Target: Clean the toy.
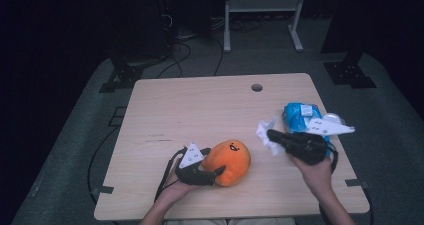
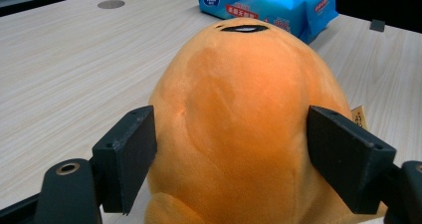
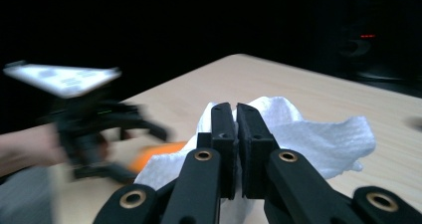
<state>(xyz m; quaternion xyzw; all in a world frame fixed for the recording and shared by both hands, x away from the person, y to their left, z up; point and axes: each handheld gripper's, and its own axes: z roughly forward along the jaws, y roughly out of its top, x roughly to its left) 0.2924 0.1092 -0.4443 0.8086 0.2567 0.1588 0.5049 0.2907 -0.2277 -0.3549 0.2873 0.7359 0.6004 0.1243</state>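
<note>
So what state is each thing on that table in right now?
Orange plush toy: upright on the table, sitting between the left gripper's jaws.
Left gripper: jaws spread around the toy.
White wipe: crumpled, pinched and lifted.
Right gripper: shut on the wipe.
Blue wipes pack: lying flat.

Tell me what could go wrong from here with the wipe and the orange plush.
The left tool has its pads on either side of the orange plush low at its base; whether they press is unclear, so rubbing might tip or slide it. The right tool pinches the white wipe by a small fold, so it may pull free under drag. The loose wipe could also snag the left tool's jaws as it approaches.
</note>
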